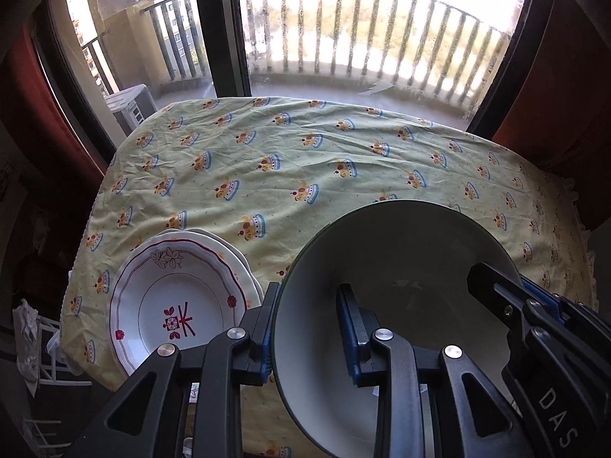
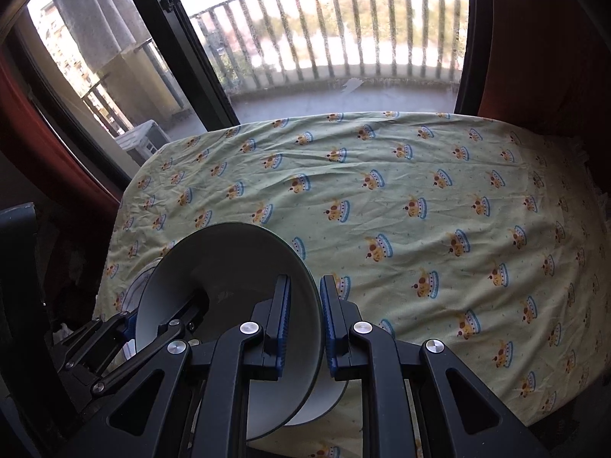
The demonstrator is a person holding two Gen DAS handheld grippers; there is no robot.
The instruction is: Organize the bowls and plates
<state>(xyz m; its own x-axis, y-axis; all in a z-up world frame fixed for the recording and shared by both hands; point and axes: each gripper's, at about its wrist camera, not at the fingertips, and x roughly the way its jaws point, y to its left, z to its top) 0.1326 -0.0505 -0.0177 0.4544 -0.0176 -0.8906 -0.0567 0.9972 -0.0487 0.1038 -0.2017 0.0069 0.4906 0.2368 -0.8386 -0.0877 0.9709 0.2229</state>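
Both grippers, left [image 1: 307, 328] and right [image 2: 303, 322], clamp opposite rims of the bowl [image 1: 397, 267], held above the tablecloth [image 1: 305, 175]. Just left of the bowl sits a stack of plates [image 1: 172, 305].

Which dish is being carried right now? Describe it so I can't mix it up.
Start at the yellow-green tablecloth before the balcony window. Above its near edge, both hand-held grippers pinch opposite rims of one bowl. It is plain white inside with a dark rim, unlike the flower-patterned plates stacked beside it.
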